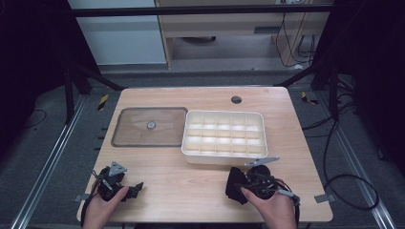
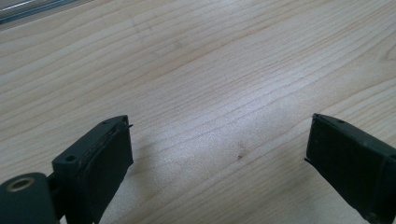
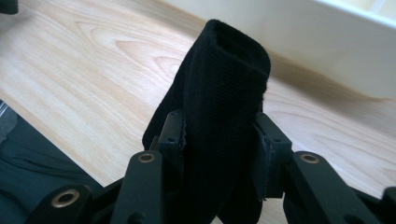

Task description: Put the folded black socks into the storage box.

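Black folded cloth (image 3: pixel 224 93) pinched in right gripper (image 3: pixel 219 140); left gripper (image 2: pixel 219 154) wide open, empty. Keep the squeeze firm near white divided tray (image 1: pixel 223 155).

I see bare counter (image 1: pixel 191 186) between my left tool (image 1: pixel 135 188) and right tool (image 1: pixel 235 186); ahead, the white divided tray (image 1: pixel 223 155) and flat clear lid (image 1: pixel 150 126) sit just beside each other, blocking the middle.

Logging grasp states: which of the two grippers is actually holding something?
The right gripper: its jaws are shut on a folded black cloth beside the white divided tray. The left gripper is open over bare wooden table.
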Available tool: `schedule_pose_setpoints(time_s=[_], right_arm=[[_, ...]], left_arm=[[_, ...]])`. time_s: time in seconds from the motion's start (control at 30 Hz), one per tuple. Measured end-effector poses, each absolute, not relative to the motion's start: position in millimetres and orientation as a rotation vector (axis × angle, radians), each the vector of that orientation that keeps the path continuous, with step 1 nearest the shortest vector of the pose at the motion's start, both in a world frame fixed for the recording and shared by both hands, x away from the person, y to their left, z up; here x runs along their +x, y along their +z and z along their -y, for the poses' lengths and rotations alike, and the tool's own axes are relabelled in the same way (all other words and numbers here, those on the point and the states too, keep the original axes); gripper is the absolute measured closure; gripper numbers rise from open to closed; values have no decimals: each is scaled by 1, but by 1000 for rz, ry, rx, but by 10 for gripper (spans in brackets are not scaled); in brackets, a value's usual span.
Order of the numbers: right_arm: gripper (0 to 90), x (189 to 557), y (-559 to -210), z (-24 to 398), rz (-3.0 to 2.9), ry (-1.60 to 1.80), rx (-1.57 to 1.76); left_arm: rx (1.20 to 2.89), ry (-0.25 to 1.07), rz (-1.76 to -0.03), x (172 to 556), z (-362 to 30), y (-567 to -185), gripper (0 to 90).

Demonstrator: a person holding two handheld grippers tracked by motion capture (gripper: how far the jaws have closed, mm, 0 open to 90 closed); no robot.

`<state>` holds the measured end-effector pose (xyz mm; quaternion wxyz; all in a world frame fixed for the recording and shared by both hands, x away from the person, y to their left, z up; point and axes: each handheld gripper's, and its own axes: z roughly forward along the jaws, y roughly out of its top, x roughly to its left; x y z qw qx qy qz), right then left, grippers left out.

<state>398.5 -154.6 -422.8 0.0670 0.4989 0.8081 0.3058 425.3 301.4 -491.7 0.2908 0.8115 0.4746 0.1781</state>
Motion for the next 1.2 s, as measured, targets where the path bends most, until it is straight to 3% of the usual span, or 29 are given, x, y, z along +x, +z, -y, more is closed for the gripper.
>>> schedule_pose_setpoints(time_s=[0.63, 1.2], right_arm=[[619, 406, -368, 201, -2324, 912, 1510], [619, 446, -324, 230, -2232, 956, 1516]], left_arm=[[2167, 478, -1242, 430, -298, -501, 24], [2080, 536, -1229, 430, -301, -509, 4]])
